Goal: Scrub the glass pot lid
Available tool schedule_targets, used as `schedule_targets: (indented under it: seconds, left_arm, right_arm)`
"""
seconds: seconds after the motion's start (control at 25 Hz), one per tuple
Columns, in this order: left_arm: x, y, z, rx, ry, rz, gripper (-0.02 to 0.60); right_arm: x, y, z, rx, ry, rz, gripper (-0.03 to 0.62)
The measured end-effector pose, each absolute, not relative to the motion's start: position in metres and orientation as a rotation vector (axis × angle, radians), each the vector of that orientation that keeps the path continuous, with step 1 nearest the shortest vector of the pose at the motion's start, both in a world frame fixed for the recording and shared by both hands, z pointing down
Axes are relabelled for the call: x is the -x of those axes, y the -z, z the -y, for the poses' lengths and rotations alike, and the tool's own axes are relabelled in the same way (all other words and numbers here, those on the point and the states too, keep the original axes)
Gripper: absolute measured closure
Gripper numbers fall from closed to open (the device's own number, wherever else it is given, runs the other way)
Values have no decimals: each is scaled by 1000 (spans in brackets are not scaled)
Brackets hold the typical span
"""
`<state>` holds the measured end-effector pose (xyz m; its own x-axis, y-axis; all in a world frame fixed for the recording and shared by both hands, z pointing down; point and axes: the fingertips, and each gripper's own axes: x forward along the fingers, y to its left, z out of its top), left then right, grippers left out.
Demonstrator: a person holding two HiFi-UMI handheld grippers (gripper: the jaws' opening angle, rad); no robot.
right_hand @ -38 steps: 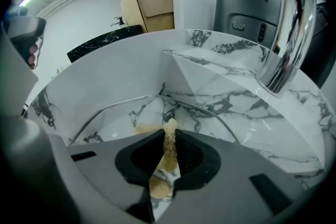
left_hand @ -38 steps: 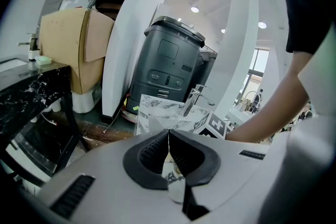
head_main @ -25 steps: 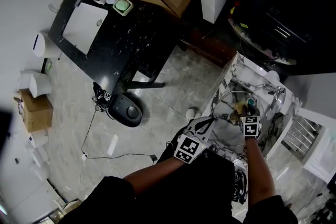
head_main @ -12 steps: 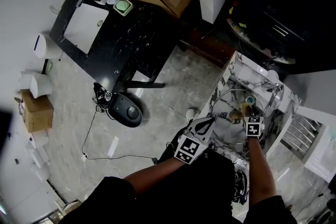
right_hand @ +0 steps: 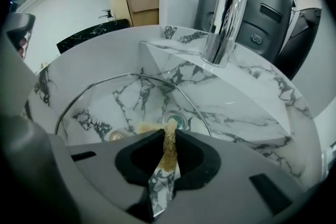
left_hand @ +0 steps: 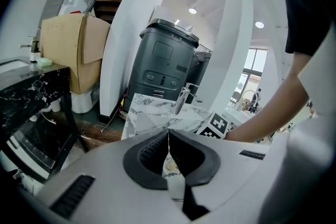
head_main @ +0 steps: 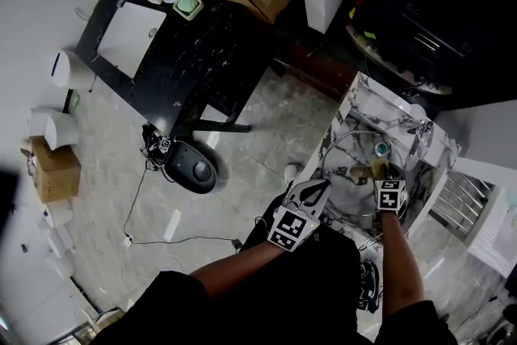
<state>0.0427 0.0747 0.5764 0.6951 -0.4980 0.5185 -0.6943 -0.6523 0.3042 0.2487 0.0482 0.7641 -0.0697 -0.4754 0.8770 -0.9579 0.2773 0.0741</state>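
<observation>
While right gripper (right_hand: 169, 134) jaws pinch a sponge (right_hand: 168, 155) on glass pot lid (right_hand: 131, 97), left gripper (left_hand: 168, 134) jaws clenched together

Person: black short-sleeved top (head_main: 323, 291). Both left gripper (head_main: 321, 185) and right gripper (head_main: 381, 169): pale grey shells, black jaw pads (left_hand: 149, 157), black-and-white square-marker cubes (head_main: 291, 229).

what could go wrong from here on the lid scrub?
1. Left hand-held gripper seems to pinch only the thin rim of the glass lid; scrubbing pressure might twist it loose onto the marble sink.
2. Right hand-held gripper holds just a sliver of sponge; it may slip out.
</observation>
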Motion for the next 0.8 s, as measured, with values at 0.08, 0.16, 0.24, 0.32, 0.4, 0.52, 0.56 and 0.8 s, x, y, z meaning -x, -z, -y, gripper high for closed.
schedule_targets:
  seconds: [0.08, 0.16, 0.24, 0.32, 0.4, 0.52, 0.56, 0.8]
  left_arm:
    - [-43, -575, -77, -2421, -540, 917, 565]
    - [-44, -574, -79, -2425, -537, 916, 565]
    - [-44, -574, -81, -2429, -536, 915, 565]
    - [-44, -572, -83, -2433, -533, 914, 565]
    - [-43, -570, -84, -2444, -534, 911, 565]
    - [-45, -567, -85, -2469, -536, 900, 565]
    - [-46, -567, -85, -2472, -535, 896, 565]
    - [-44, -566, -87, -2478, -532, 881, 565]
  right_arm:
    - [-250, -764, -52, -1331, -712, 1681, 530]
    - [-252, -763, -56, -1346, -727, 1677, 530]
    - [-255, -763, -61, -1368, -739, 1672, 530]
    - [-257, -763, -65, -1373, -727, 1666, 530]
    - [-256, -761, -70, -1366, -721, 1660, 530]
    - [-257, -760, -78, -1372, -737, 1641, 530]
    - [-258, -760, -81, -1378, -745, 1635, 530]
    - [-256, -758, -95, -1409, -820, 1618, 530]
